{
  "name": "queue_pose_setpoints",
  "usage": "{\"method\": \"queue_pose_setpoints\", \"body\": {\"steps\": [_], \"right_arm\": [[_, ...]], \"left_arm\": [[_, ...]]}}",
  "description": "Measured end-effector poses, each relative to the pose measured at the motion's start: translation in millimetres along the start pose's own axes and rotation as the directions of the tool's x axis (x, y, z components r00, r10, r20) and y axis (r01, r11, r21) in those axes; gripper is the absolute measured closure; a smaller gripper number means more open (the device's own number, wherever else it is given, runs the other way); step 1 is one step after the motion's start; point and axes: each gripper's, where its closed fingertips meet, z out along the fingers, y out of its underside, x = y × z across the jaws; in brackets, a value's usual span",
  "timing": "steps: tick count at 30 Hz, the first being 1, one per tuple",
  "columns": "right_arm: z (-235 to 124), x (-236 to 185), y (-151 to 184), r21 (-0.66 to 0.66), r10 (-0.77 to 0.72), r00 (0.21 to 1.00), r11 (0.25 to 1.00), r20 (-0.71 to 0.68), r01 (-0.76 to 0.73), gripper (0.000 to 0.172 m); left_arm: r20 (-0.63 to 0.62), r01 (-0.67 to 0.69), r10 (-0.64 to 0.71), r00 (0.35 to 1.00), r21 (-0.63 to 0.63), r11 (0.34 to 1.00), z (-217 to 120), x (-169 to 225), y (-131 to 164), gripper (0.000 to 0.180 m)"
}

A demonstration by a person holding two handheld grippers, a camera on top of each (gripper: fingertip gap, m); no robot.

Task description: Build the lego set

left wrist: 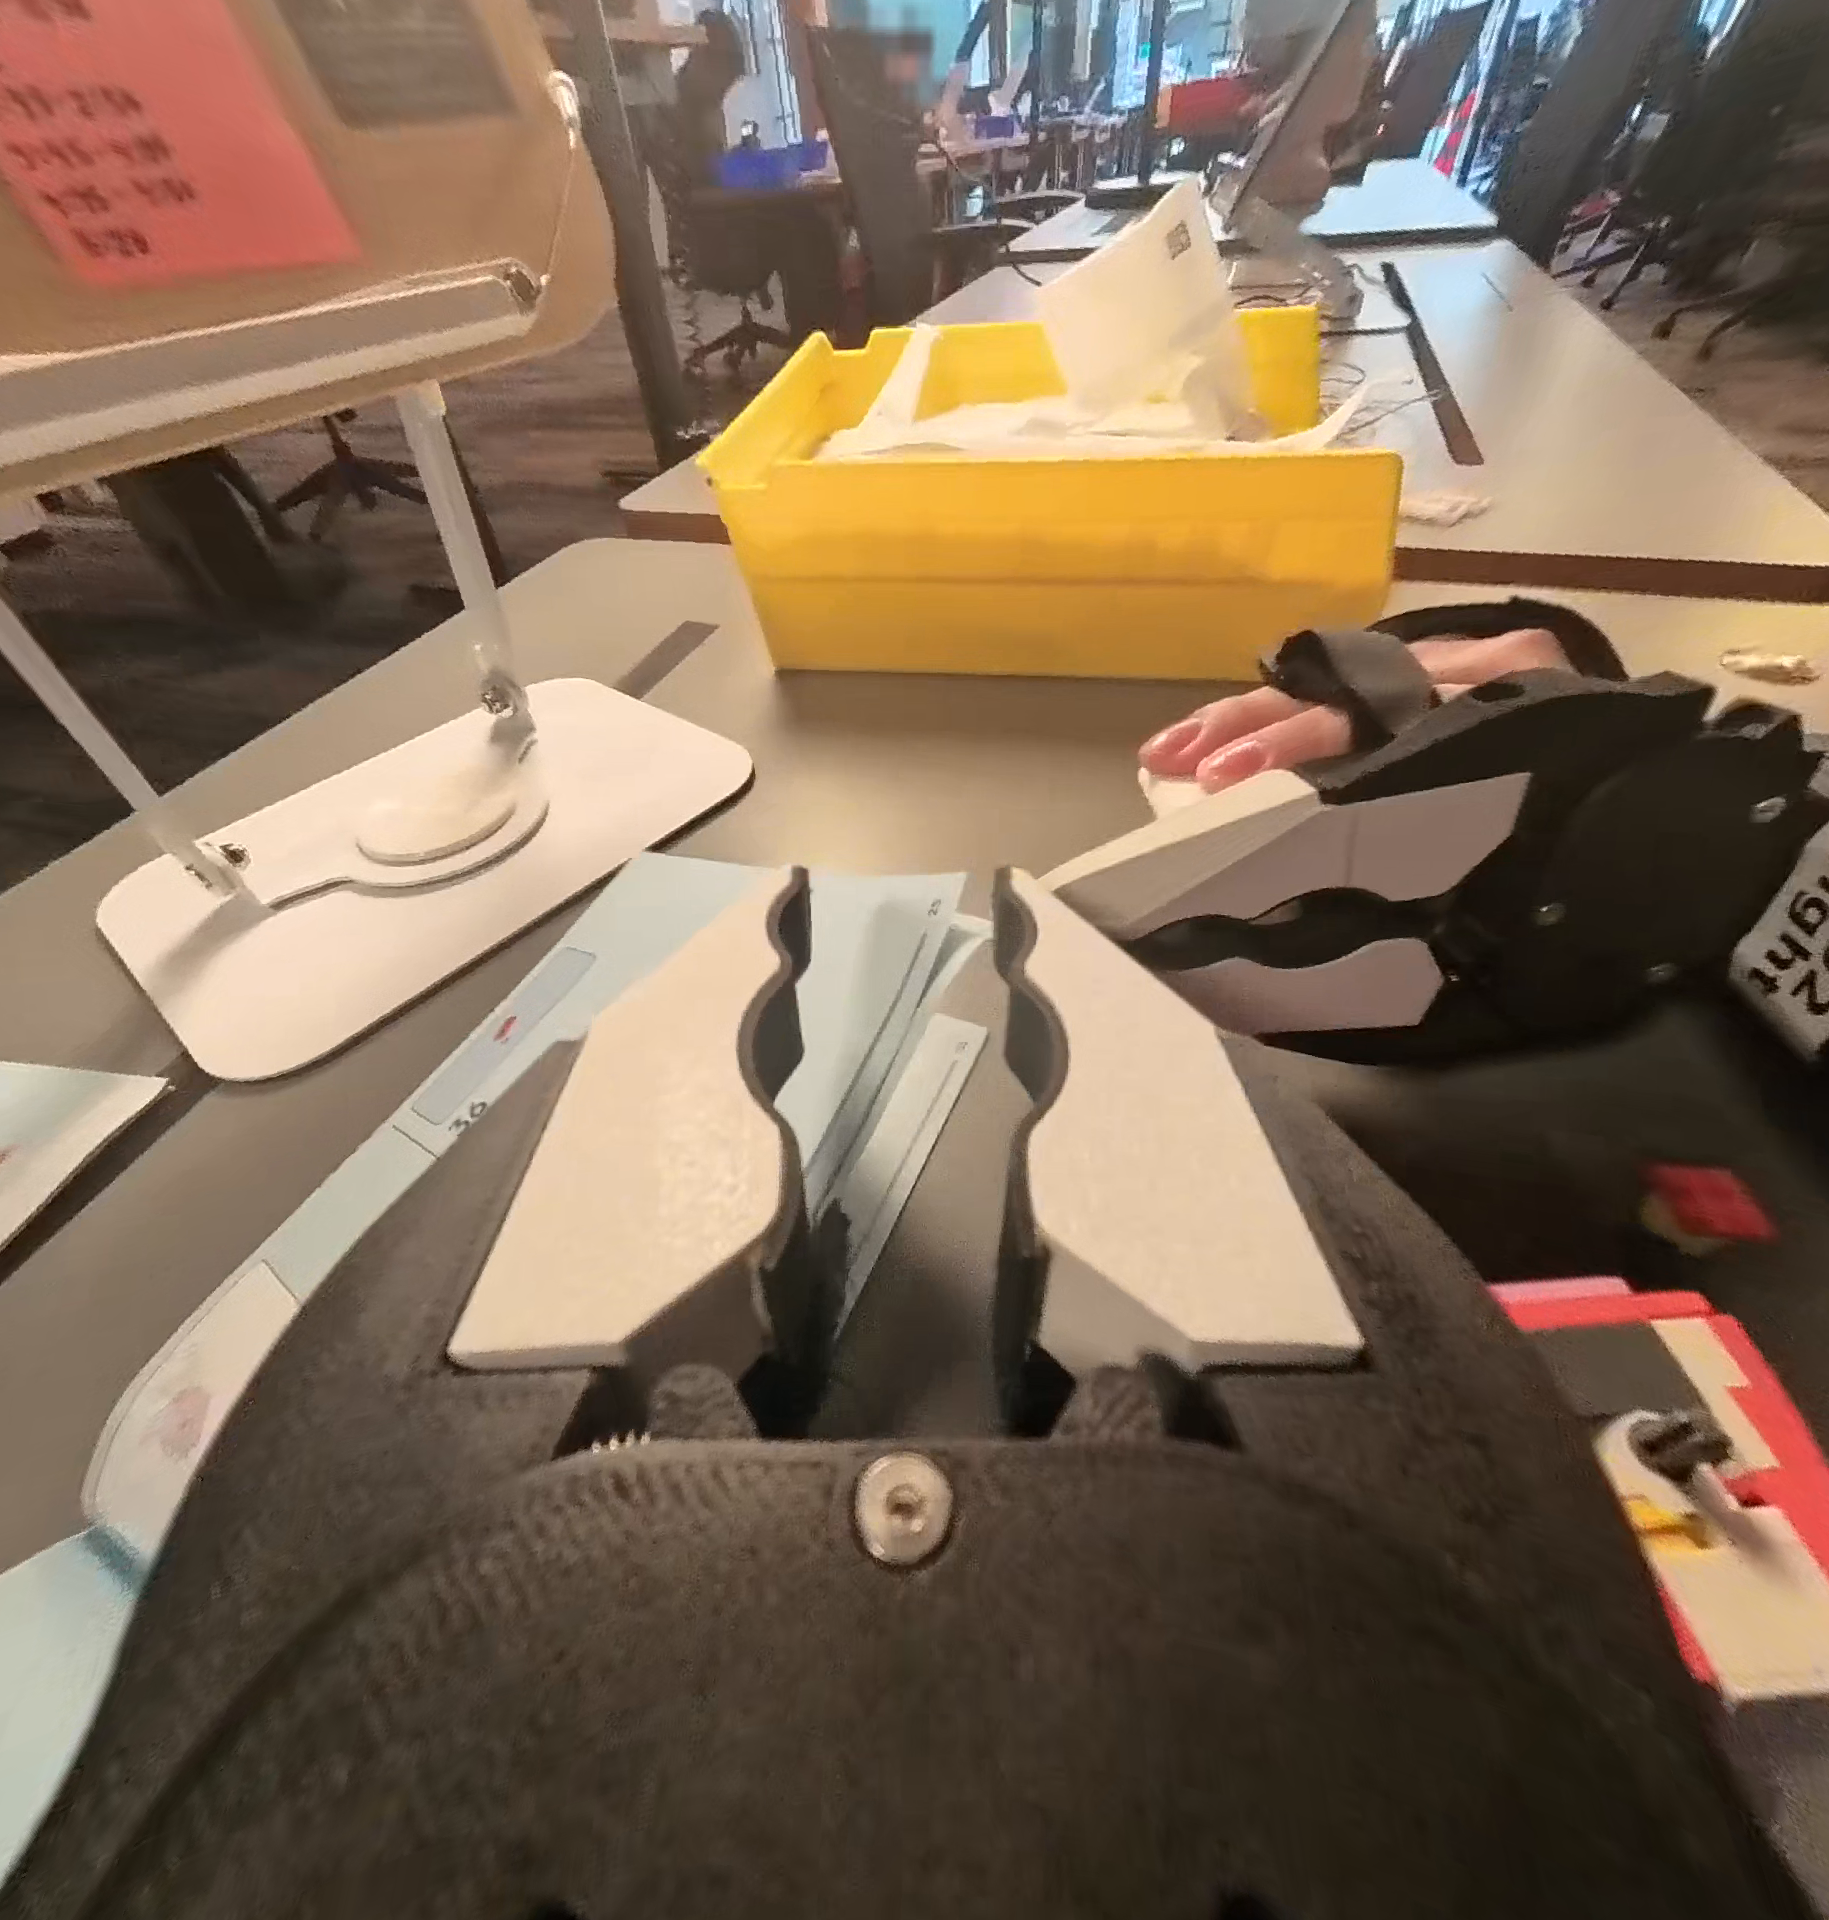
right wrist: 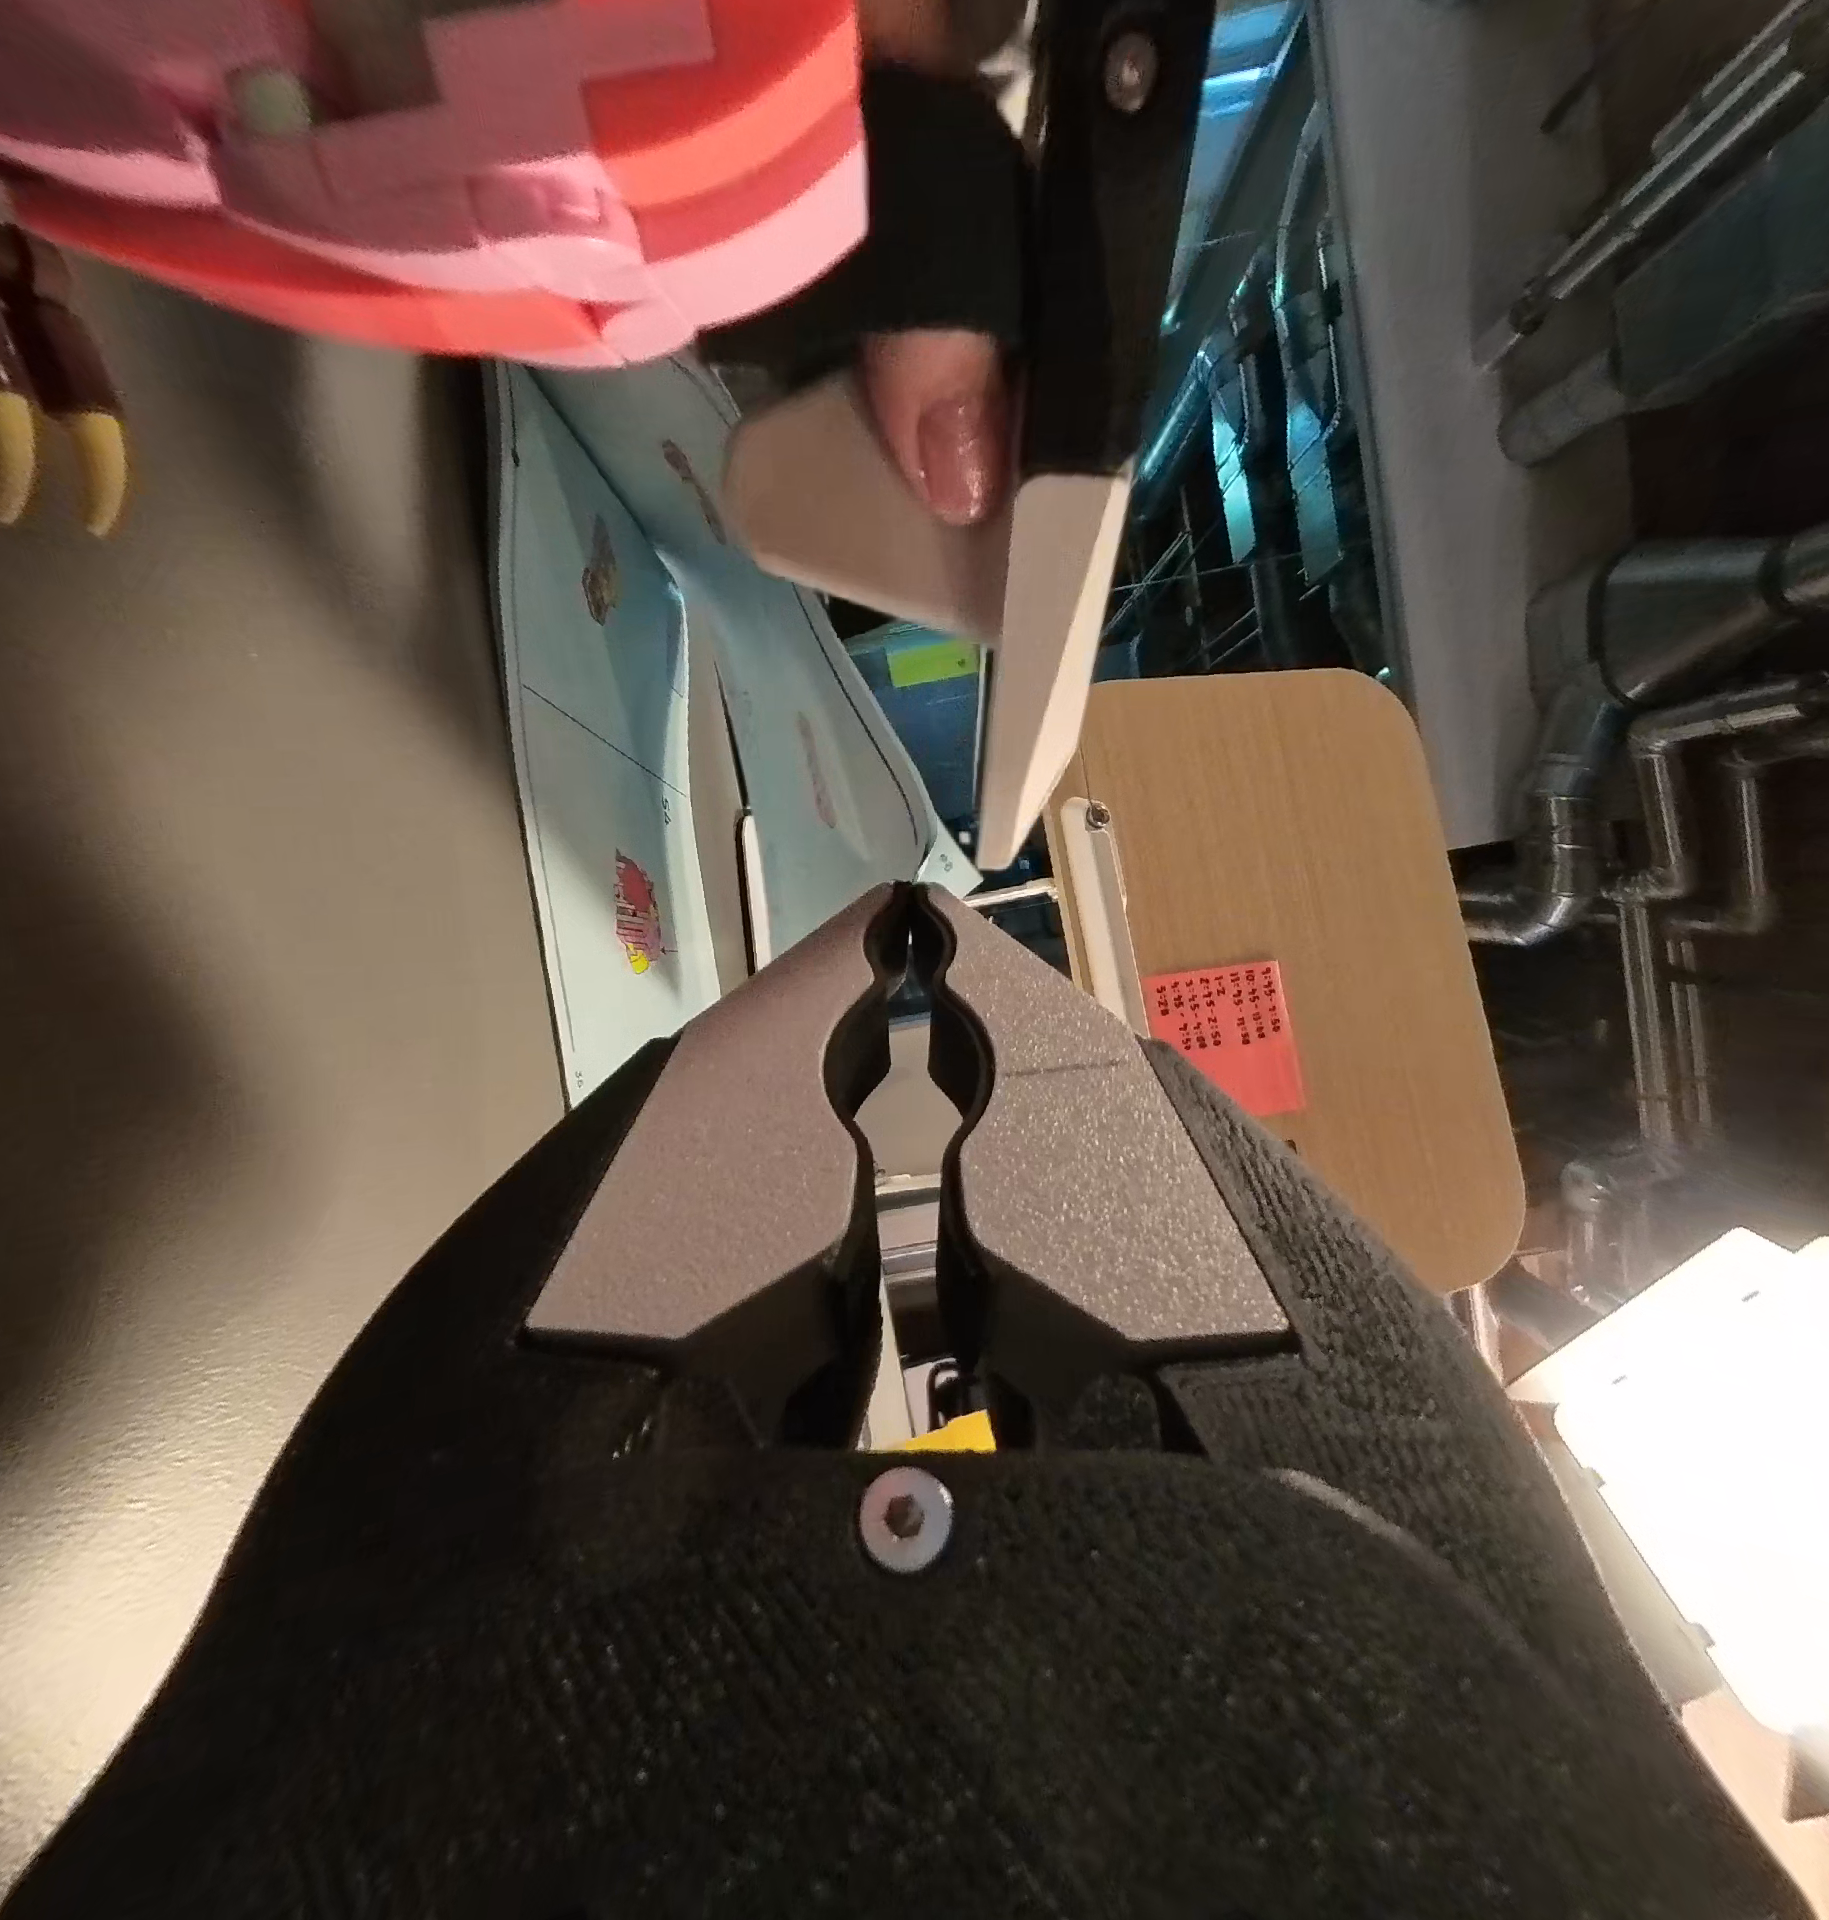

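A light blue instruction booklet [left wrist: 536,1049] lies open on the grey table [left wrist: 941,727]. My left gripper [left wrist: 902,888] is open just above it, and loose pages [left wrist: 889,987] stand between its fingers without being pressed. My right gripper [left wrist: 1061,899] comes in from the right, its tips beside my left gripper's right fingertip. In the right wrist view my right gripper [right wrist: 902,891] is shut on the corner of a lifted, curved booklet page [right wrist: 816,727]. A white finger [right wrist: 1045,665] of my left gripper hangs just beyond that page.
A yellow bin [left wrist: 1055,540] of white bags stands behind the booklet. A white stand base [left wrist: 422,831] carries a wooden board [left wrist: 162,208] at the left. A red and pink brick model [left wrist: 1668,1455] sits at the right, near my left gripper's body. Another table lies beyond. The grippers are tip to tip, or close to it.
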Motion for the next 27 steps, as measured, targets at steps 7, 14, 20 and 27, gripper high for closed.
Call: {"method": "queue_pose_setpoints", "body": {"steps": [7,14,20,27], "right_arm": [[-0.2,-1.1,-1.0,0.003,-0.008,1.000,1.000,0.005,0.008,0.172],[0.2,-4.4,2.7,-0.009,0.000,1.000,1.000,0.026,0.000,0.172],[2.6,-10.3,17.6,-0.064,0.048,0.996,0.997,0.076,-0.044,0.172],[4.4,-27.7,31.2,-0.139,0.072,0.982,0.989,0.177,-0.047,0.172]], "left_arm": [[0.059,-0.080,0.087,0.994,-0.106,0.991,8.1,-0.4,9.4,0.162],[0.299,-0.034,0.067,0.952,-0.115,0.993,-11.4,-41.4,2.4,0.180],[0.696,0.014,0.277,0.663,-0.382,0.924,-114.5,-121.5,15.8,0.180],[0.803,0.415,0.366,0.470,-0.567,0.712,-197.6,-143.2,82.4,0.180]]}}
